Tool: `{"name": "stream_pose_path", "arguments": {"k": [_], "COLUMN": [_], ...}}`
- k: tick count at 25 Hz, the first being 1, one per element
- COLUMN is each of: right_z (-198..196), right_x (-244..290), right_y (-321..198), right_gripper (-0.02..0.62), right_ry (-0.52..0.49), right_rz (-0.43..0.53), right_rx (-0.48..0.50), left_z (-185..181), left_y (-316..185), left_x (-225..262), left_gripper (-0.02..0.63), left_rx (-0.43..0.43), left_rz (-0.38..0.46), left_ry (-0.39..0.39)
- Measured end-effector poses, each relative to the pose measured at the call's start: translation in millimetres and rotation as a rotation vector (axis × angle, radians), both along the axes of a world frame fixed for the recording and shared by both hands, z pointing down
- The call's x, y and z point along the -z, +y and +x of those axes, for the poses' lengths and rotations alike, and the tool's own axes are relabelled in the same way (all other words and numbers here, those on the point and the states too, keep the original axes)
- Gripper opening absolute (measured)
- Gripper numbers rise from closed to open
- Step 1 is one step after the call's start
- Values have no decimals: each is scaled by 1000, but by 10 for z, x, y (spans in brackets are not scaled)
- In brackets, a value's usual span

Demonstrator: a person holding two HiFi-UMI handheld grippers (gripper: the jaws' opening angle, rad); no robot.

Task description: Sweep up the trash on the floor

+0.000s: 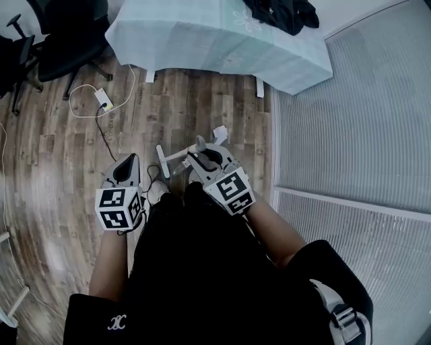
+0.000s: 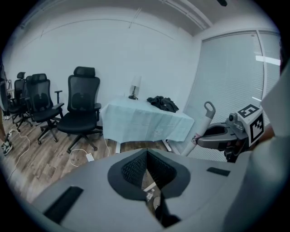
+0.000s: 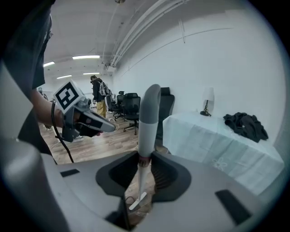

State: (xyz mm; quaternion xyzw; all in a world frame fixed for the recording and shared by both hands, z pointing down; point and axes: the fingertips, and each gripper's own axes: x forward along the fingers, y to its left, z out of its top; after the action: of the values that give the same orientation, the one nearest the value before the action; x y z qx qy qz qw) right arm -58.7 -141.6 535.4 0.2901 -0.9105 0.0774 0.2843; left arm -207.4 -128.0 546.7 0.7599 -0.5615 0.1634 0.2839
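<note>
My right gripper [image 1: 200, 151] is shut on a broom handle [image 3: 148, 122], a grey and white pole that stands upright between its jaws [image 3: 144, 159]. The pole thins below the jaws to a white rod ending in a short crossbar [image 1: 163, 161] near the floor. In the left gripper view the same handle [image 2: 202, 124] shows its loop end, with the right gripper [image 2: 226, 134] beside it. My left gripper [image 1: 127, 164] hangs to the left at waist height, its jaws [image 2: 146, 154] shut on nothing. A white scrap of paper [image 1: 220, 133] lies on the wooden floor just beyond the right gripper.
A table under a pale teal cloth [image 1: 202, 37] stands ahead with black clothing [image 1: 283, 13] on it. Black office chairs [image 1: 60, 40] stand at the left. A white cable and adapter [image 1: 102, 98] lie on the floor. A wall of blinds [image 1: 357, 121] runs along the right.
</note>
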Motion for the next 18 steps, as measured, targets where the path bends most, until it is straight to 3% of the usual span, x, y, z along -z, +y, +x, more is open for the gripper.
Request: {"name": "stream_pose_path", "arguments": {"k": [6, 18], "right_z": [-38, 518], "right_x": [-275, -331], "right_y": [135, -341], "right_gripper": [100, 103], "right_ry": [116, 207], "right_rz": [19, 78], "right_rx": [84, -1], "left_z": [12, 277], "left_y": [-46, -259], "left_x": [5, 49], "left_gripper": [-8, -9], "left_rx": [-10, -47], "left_rz": [-1, 4], "left_ry": [5, -4]}}
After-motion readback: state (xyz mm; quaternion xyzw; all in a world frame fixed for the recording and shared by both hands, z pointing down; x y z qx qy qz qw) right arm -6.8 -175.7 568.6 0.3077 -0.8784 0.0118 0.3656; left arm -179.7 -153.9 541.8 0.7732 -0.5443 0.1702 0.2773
